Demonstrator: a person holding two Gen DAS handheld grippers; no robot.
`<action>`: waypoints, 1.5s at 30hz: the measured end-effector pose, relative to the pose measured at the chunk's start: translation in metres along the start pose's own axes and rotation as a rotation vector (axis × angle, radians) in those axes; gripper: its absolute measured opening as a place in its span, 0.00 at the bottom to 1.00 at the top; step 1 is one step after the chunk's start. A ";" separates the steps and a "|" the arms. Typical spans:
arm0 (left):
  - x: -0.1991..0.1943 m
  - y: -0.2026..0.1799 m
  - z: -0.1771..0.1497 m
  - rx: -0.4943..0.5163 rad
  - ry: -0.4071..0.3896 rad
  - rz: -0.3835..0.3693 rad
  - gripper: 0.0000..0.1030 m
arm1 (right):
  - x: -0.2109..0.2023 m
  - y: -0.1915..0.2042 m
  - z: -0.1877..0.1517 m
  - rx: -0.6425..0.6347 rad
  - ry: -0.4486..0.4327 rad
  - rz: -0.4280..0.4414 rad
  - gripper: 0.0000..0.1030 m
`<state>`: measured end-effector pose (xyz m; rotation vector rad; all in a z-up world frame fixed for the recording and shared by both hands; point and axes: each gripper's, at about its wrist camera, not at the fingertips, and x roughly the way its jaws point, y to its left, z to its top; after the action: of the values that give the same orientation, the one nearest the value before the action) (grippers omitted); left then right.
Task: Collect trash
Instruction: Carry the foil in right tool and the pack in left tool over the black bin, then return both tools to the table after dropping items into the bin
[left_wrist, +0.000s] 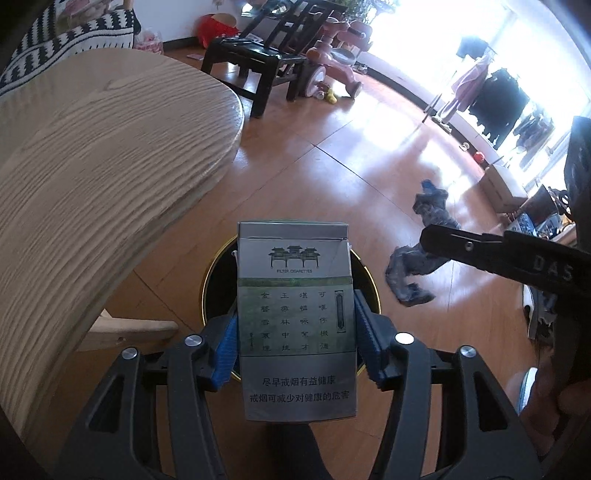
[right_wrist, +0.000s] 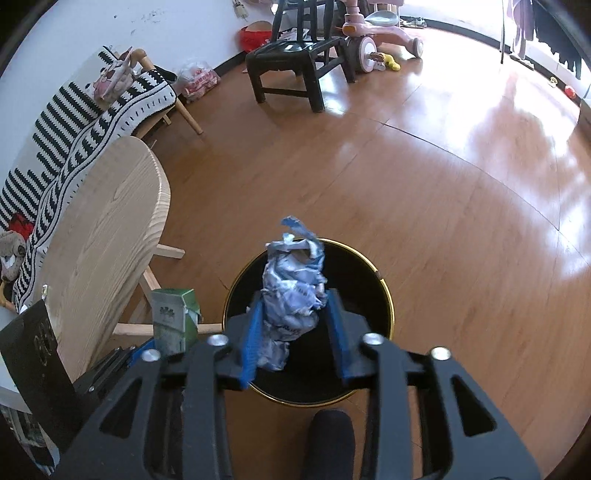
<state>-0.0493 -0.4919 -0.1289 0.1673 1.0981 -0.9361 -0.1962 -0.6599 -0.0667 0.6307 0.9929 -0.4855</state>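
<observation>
We see the left gripper (left_wrist: 295, 328) over the black bin (left_wrist: 364, 269), blue pads flanking an upright cigarette pack (left_wrist: 295, 317), long axis pointing away from the camera. The right gripper's (right_wrist: 295, 332) jaws stand loosely around a crumpled wrapper (right_wrist: 293, 295), elongated along the fingers, over the bin; we cannot tell whether either pair presses.

This is a living room in a home. There is a shiny wood floor (right_wrist: 424, 177), a dark chair (right_wrist: 295, 62), a pink kids' trike (left_wrist: 332, 62), a striped blanket (right_wrist: 77, 122) and hanging clothes (left_wrist: 495, 99).
</observation>
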 end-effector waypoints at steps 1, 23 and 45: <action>0.000 0.000 0.000 -0.006 -0.002 0.003 0.66 | -0.001 -0.001 0.001 0.003 -0.005 -0.001 0.58; -0.196 0.102 -0.025 -0.057 -0.246 0.234 0.91 | -0.078 0.176 -0.002 -0.187 -0.193 0.213 0.90; -0.360 0.333 -0.195 -0.341 -0.243 0.650 0.92 | -0.011 0.490 -0.159 -0.786 -0.003 0.342 0.91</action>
<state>0.0093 0.0238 -0.0340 0.1136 0.8757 -0.1754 0.0140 -0.1955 0.0095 0.0790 0.9536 0.2149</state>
